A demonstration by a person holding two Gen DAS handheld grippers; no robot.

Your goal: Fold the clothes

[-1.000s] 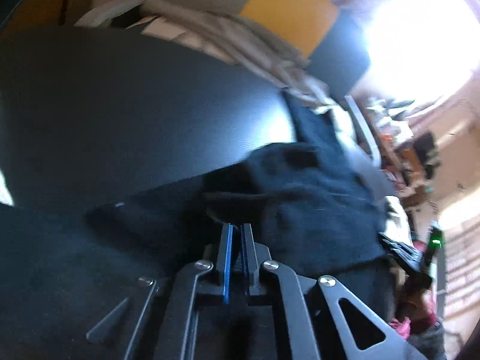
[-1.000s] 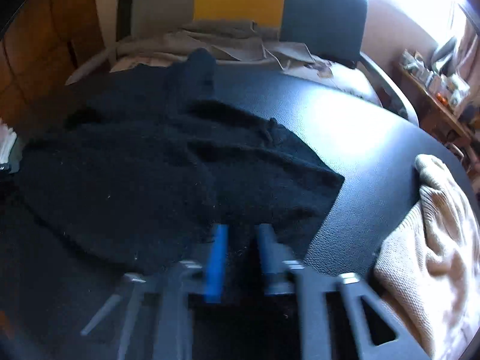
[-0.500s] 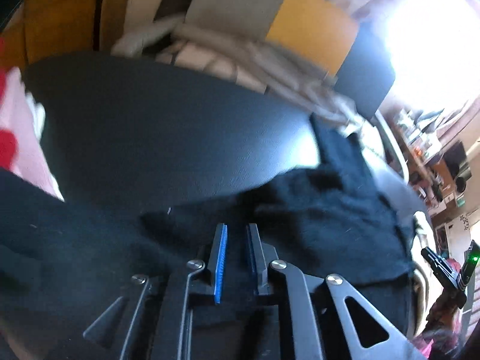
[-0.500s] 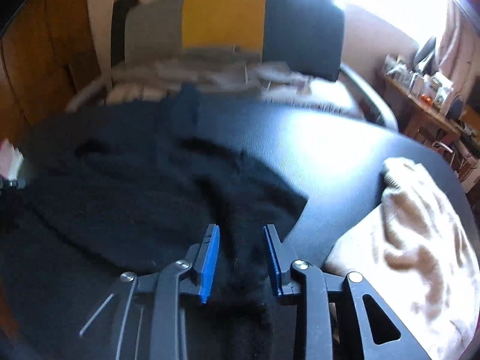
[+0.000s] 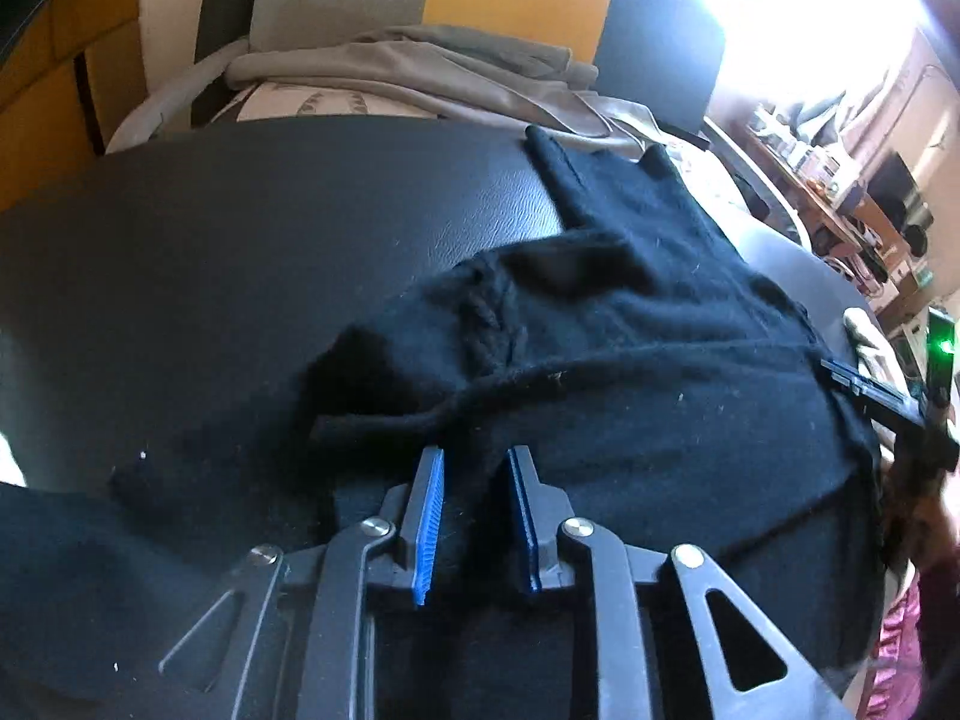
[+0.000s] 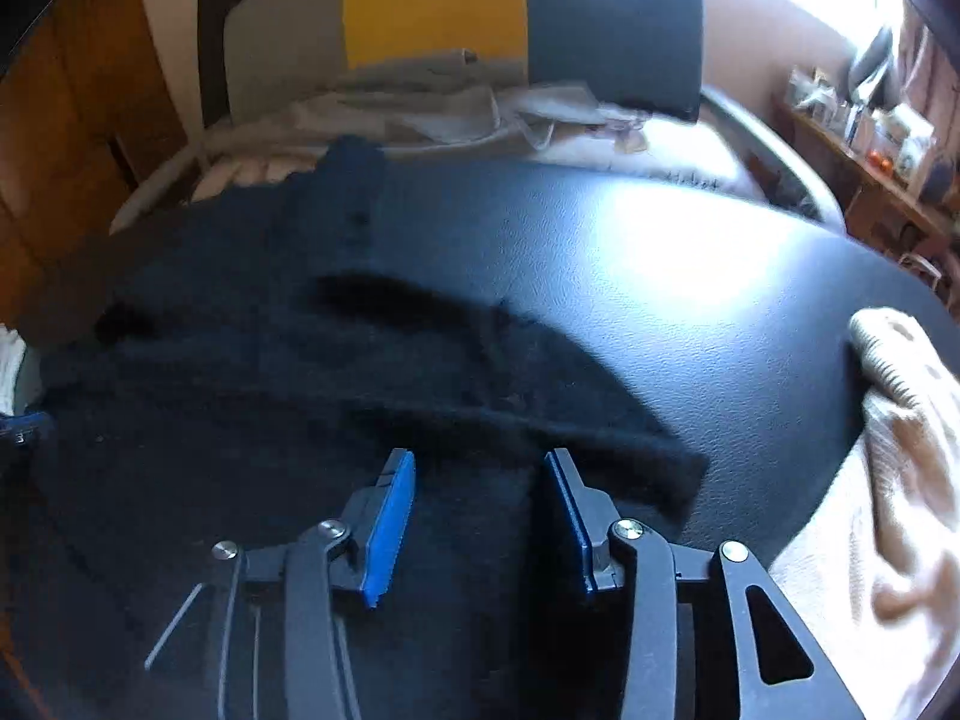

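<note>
Right wrist alone: cream knit (image 6: 888, 480) beside black sweater (image 6: 300, 420); both tongs (image 6: 474, 462) (image 5: 474, 456) opening, unclamped.

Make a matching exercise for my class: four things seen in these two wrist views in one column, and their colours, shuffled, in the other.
Things:
1. sweater spread on the table
2. knitted garment at the table's right edge
3. middle panel of the chair back
4. pads on the tongs

Colours:
A. yellow
B. blue
C. black
D. cream

Pairs: 1-C, 2-D, 3-A, 4-B
</note>
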